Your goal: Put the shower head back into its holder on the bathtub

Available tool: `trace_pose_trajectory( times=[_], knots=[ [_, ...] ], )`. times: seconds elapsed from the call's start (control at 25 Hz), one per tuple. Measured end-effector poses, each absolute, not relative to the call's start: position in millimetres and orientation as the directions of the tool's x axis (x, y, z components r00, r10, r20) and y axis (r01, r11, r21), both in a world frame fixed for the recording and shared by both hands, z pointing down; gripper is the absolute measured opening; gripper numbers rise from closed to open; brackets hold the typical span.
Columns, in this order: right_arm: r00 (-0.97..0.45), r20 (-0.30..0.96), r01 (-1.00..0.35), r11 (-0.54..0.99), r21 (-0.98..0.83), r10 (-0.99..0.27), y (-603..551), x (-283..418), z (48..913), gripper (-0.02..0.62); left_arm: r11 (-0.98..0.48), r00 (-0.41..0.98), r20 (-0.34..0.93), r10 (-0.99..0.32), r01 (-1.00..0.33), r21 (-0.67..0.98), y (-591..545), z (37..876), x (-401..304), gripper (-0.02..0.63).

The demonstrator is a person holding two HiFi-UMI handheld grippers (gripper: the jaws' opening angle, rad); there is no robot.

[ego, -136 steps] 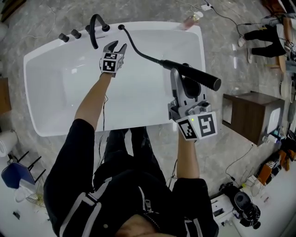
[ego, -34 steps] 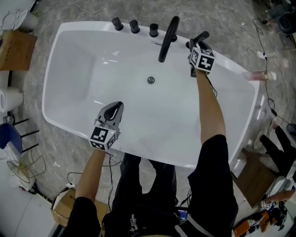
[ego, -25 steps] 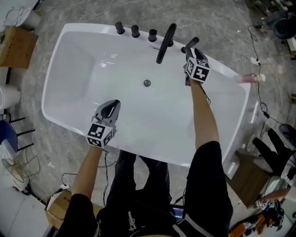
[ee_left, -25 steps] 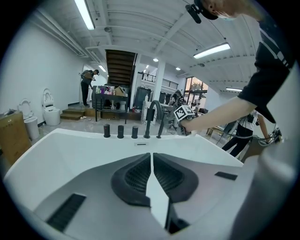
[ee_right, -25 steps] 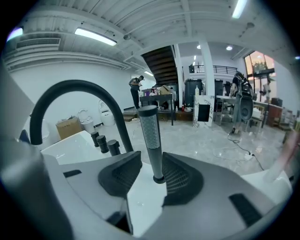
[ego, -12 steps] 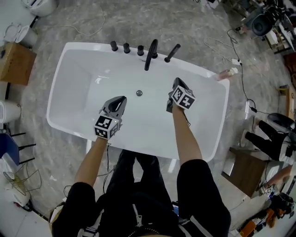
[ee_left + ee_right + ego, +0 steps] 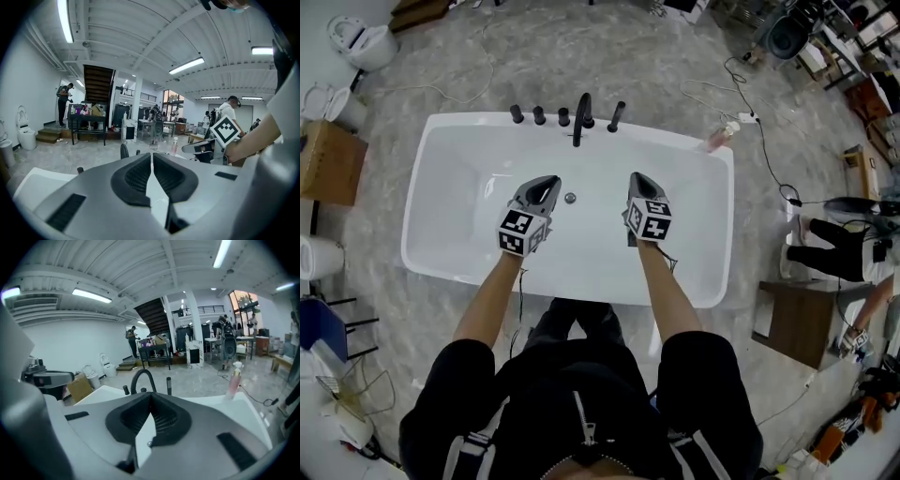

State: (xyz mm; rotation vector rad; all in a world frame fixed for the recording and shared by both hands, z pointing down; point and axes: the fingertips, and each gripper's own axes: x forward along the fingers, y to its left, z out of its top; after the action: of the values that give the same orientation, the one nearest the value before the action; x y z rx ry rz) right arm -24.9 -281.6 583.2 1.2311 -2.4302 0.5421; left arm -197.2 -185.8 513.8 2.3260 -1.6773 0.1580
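Because there looks to be nothing more to carry, the left gripper hangs over the middle of the bathtub with its tongs pressed together on nothing. Along the far edge stand three small knobs, then the curved spout, then the shower head, upright just right of the spout. It seems to sit in its holder, though that is too small to see. The right gripper is pressed together and empty too, so the job looks done.
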Motion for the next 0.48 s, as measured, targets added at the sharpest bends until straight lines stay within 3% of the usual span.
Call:
trace_pose_trajectory(
  times=[0.48],
  knots=[
    [-0.583, 0.322, -0.802, 0.591, -0.083, -0.746, -252.1, -35.8, 470.2, 0.008, -0.369, 0.376, 0.122, -0.918, -0.926, 0.083, -199.6, 427.4, -191.9, 0.035]
  ],
)
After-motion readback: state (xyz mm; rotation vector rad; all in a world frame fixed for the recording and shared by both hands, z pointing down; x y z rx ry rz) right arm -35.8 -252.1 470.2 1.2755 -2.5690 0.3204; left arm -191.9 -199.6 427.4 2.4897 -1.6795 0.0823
